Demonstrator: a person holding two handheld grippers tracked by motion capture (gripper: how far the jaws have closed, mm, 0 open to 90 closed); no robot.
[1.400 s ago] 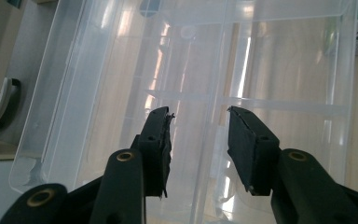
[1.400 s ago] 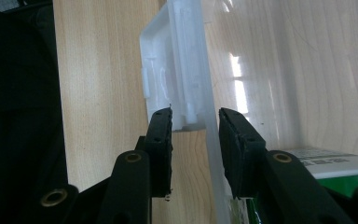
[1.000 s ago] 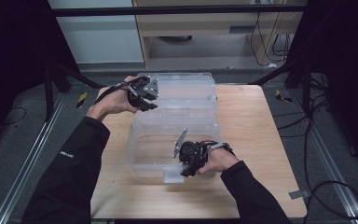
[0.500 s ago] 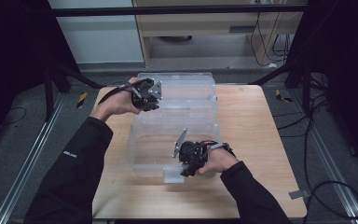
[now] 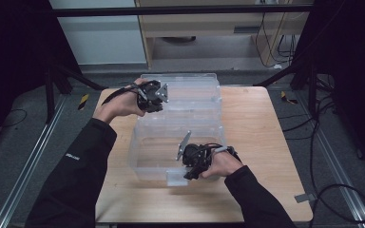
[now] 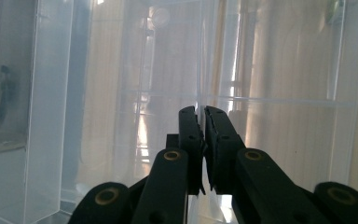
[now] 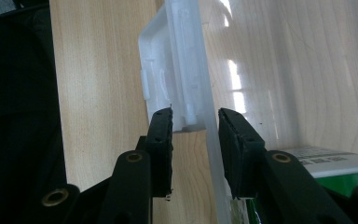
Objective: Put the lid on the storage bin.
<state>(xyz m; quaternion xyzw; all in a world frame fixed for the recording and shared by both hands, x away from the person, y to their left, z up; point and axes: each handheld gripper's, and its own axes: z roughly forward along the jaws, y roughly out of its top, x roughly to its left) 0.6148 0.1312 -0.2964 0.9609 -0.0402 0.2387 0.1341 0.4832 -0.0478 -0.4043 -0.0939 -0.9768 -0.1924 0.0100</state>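
Note:
A clear plastic box (image 5: pixel 137 142) stands on the wooden table (image 5: pixel 261 142) with its lid (image 5: pixel 190 90) swung open toward the far side. My left gripper (image 5: pixel 158 97) is at the lid's left edge. In the left gripper view its jaws (image 6: pixel 200 114) have just been closing and now pinch a thin clear wall of the lid (image 6: pixel 121 93). My right gripper (image 5: pixel 186 172) is at the box's near wall. In the right gripper view its jaws (image 7: pixel 193 116) clamp that front wall (image 7: pixel 209 84) together with the white latch tab (image 7: pixel 168 56).
A green and white labelled item (image 7: pixel 326 163) shows through the box wall beside my right jaws. Bare table lies to the right of the box. Dark floor, frame legs (image 5: pixel 62 76) and cables (image 5: pixel 323 123) surround the table.
My left hand has shifted slightly to the right, closer onto the lid's edge. The right hand and the box have stayed put.

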